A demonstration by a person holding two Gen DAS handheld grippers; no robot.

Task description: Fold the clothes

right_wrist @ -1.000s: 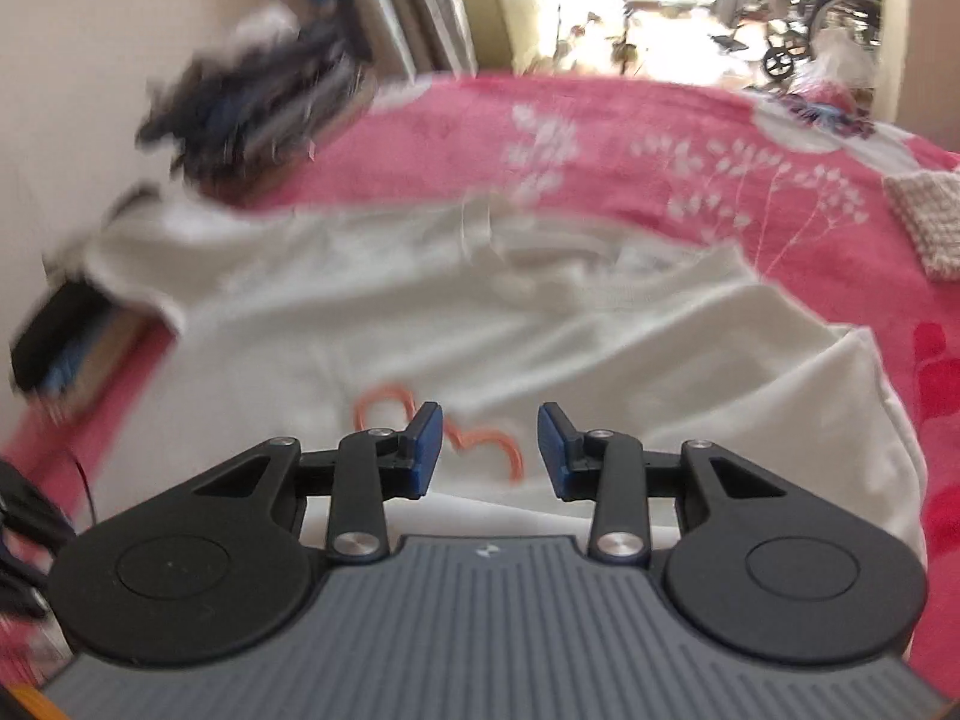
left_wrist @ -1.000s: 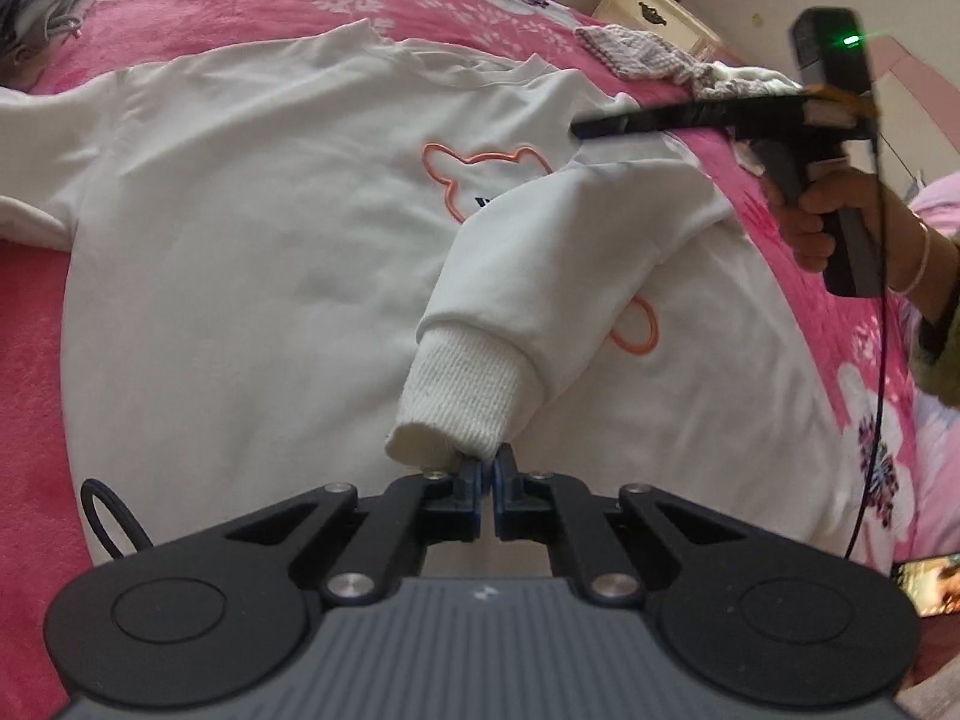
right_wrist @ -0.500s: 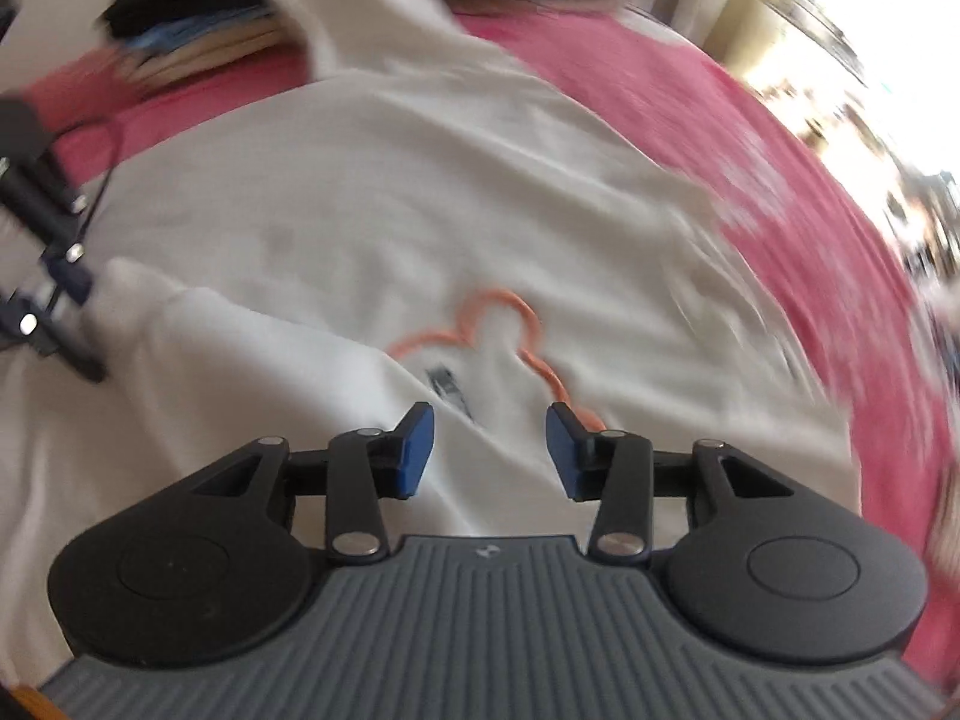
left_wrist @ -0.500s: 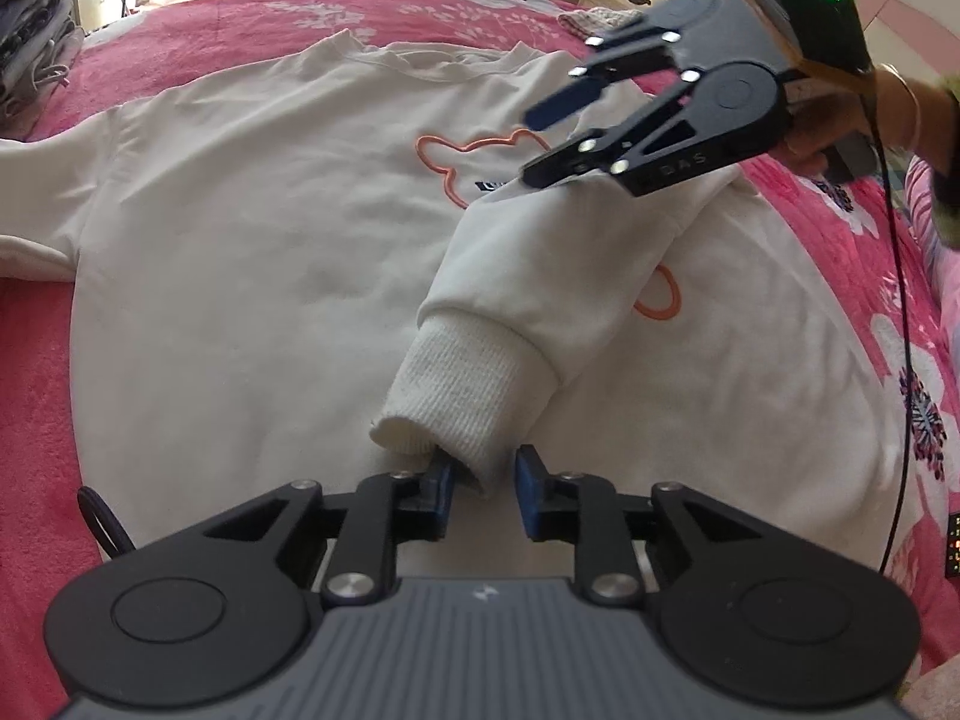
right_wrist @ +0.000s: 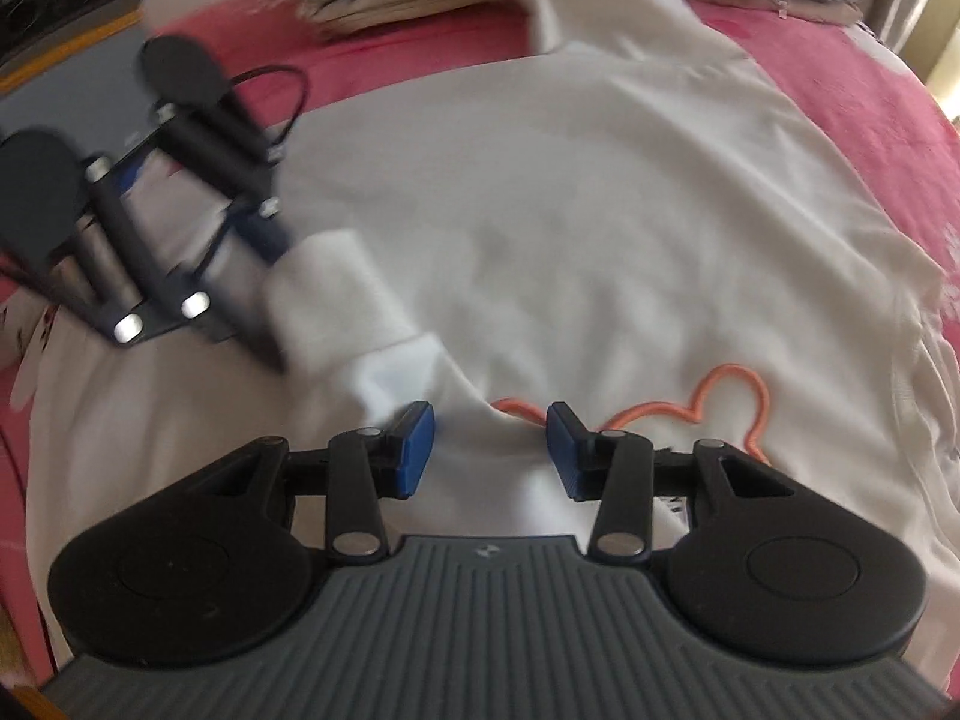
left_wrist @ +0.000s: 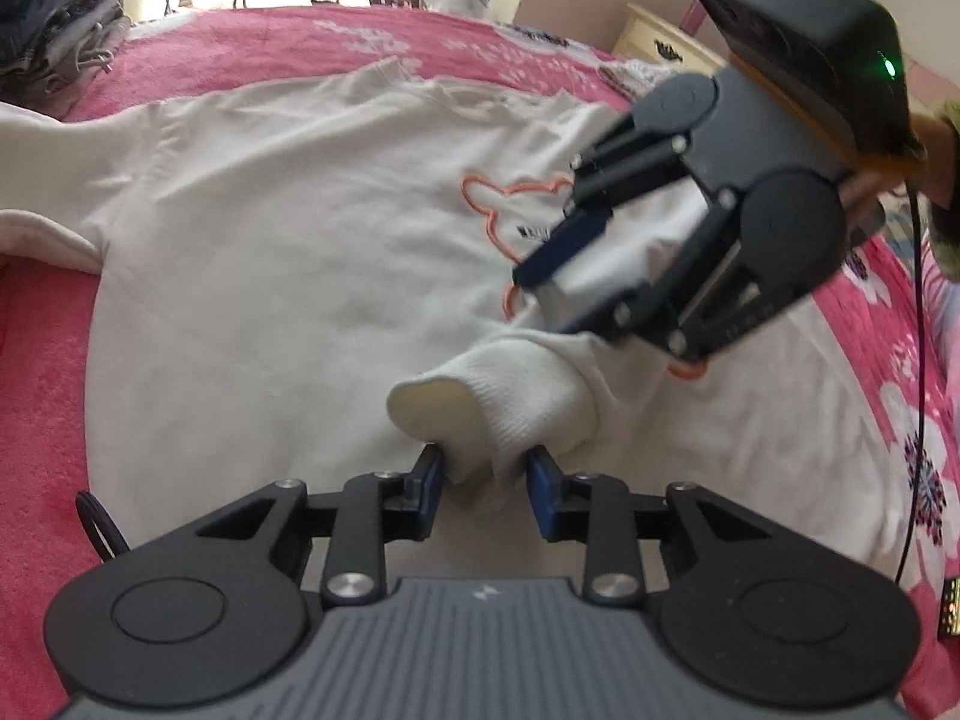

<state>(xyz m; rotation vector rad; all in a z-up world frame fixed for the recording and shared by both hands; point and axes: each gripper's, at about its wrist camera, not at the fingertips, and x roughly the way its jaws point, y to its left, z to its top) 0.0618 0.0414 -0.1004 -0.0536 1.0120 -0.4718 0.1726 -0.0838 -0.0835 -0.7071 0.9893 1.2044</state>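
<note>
Fingers point(left_wrist: 427, 468) astride sleeve cuff point(left_wrist: 498, 402)

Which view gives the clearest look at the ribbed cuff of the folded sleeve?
The left wrist view: the ribbed cuff sits sharp and central, its edge between the left gripper jaws, which have just been opening. In the right wrist view the cuff is smeared by blur, off to the left.

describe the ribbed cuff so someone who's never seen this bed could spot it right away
On the pink floral bedspread lies a cream sweatshirt with an orange bunny outline. One sleeve is folded across its front, ending in the ribbed knit cuff between the open blue-padded left gripper. Its ribbed texture sets it apart from the smooth fabric around it.
</note>
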